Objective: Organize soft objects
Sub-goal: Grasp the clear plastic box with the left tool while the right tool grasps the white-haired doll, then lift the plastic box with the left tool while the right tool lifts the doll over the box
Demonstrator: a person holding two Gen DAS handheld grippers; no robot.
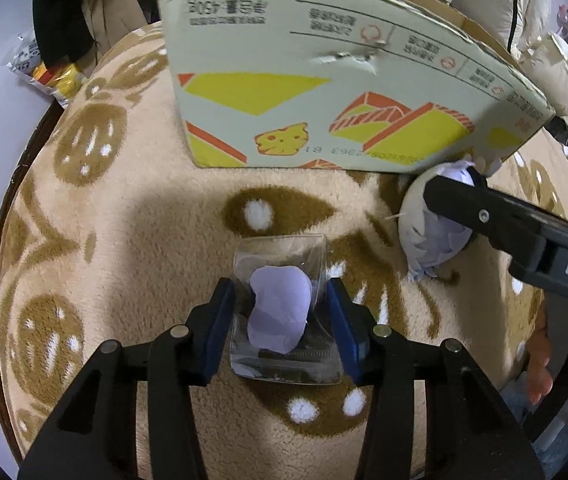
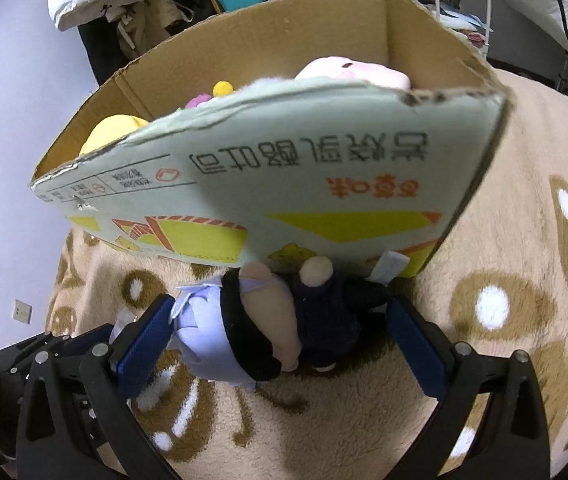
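Both cams ride low on the handheld grippers, looking forward along the fingers, so the blue pads fill the bottom of each shot. The left wrist view sits just above the beige patterned blanket point(image 1: 132, 216), aimed at the printed front wall of the cardboard box point(image 1: 323, 80) a little way off, with the right gripper point(image 1: 459, 184) poking in from its right edge. The right wrist view is much closer to the same box point(image 2: 323, 184), high enough to peek over the rim. Shared between them: box front, blanket point(image 2: 523, 184), and the plush doll point(image 1: 431, 236) point(image 2: 252, 328).
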